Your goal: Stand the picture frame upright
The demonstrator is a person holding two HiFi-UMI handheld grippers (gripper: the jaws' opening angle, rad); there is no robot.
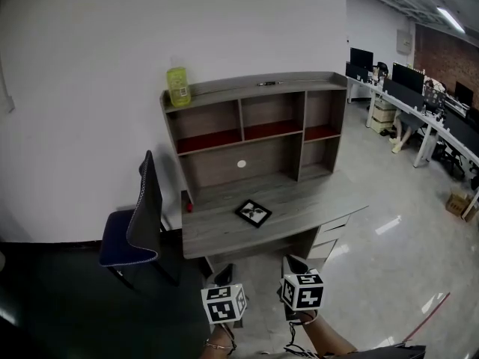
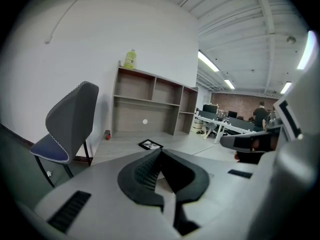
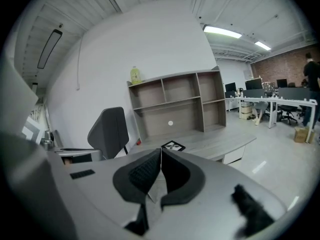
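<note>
A small black picture frame (image 1: 254,213) lies flat on the grey desk (image 1: 224,226), near the middle of its top. It also shows in the left gripper view as the frame (image 2: 150,144) and in the right gripper view as the frame (image 3: 173,146). My left gripper (image 1: 222,277) and right gripper (image 1: 293,265) hang side by side in front of the desk, well short of the frame. Both are shut with nothing between the jaws, as the left gripper (image 2: 160,151) and right gripper (image 3: 161,150) show in their own views.
A shelf hutch (image 1: 254,126) stands at the back of the desk with a yellow-green bottle (image 1: 178,87) on top. A dark chair (image 1: 135,226) stands left of the desk. A small red object (image 1: 188,207) sits at the desk's left. Office desks with monitors (image 1: 419,96) line the far right.
</note>
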